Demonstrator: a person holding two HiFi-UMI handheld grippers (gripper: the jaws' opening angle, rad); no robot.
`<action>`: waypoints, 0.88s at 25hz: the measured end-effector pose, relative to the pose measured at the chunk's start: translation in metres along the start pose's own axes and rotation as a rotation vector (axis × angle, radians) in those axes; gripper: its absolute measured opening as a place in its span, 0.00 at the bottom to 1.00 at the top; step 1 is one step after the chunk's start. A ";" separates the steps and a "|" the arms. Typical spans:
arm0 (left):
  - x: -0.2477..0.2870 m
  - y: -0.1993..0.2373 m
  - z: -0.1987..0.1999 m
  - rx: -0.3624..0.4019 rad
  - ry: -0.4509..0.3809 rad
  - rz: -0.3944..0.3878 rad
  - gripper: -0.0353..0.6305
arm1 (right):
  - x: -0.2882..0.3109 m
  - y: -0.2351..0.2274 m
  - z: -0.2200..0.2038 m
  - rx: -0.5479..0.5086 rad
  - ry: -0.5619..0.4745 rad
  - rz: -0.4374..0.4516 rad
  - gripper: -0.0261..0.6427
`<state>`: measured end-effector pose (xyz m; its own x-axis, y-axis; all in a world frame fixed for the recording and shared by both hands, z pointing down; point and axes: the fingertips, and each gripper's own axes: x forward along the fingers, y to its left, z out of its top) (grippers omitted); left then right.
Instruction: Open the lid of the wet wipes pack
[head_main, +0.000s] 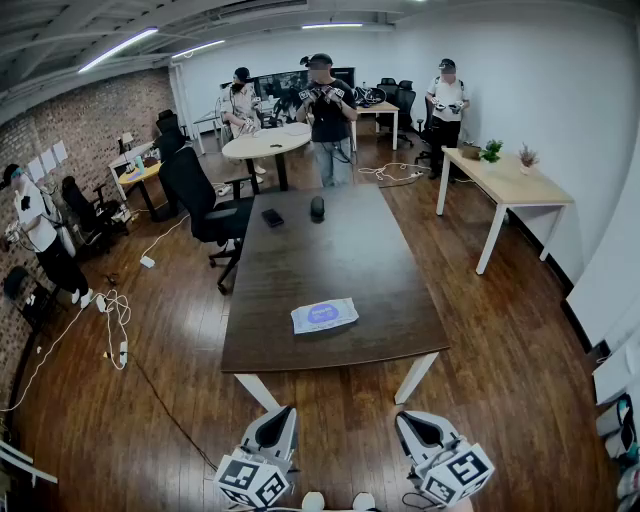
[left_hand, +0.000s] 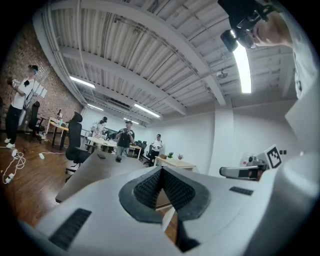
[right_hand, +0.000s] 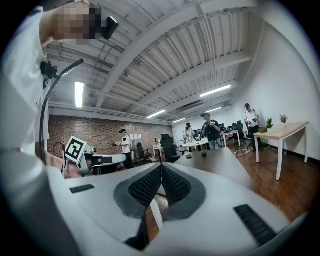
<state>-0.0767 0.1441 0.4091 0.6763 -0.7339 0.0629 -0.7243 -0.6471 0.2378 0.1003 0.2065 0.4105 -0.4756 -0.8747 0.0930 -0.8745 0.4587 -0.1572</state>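
Observation:
The wet wipes pack (head_main: 324, 315) lies flat near the front edge of the dark wooden table (head_main: 330, 255). It is white with a bluish oval lid on top, and the lid lies flat. My left gripper (head_main: 285, 411) and right gripper (head_main: 405, 416) hang side by side over the floor, short of the table's front edge and well apart from the pack. In the left gripper view the jaws of the left gripper (left_hand: 161, 169) meet at the tip with nothing between them. The right gripper (right_hand: 161, 166) looks the same in its own view. Neither gripper view shows the pack.
A flat black object (head_main: 272, 217) and a small dark cylinder (head_main: 317, 208) sit at the table's far end. A black office chair (head_main: 205, 200) stands at the left side, with cables (head_main: 115, 325) on the floor. A person (head_main: 327, 118) stands beyond the table, and a light desk (head_main: 505, 182) is at the right.

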 end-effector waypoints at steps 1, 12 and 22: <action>0.000 -0.002 0.001 -0.001 0.000 0.002 0.06 | -0.002 0.000 0.001 0.001 0.001 0.002 0.05; 0.010 -0.032 -0.008 -0.004 -0.005 0.031 0.06 | -0.024 -0.022 0.001 0.003 -0.006 0.036 0.05; 0.023 -0.046 -0.027 -0.017 0.013 0.076 0.06 | -0.029 -0.047 -0.011 0.024 0.020 0.077 0.05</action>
<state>-0.0242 0.1620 0.4259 0.6212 -0.7780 0.0937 -0.7714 -0.5860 0.2483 0.1542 0.2119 0.4257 -0.5432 -0.8337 0.0990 -0.8330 0.5204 -0.1879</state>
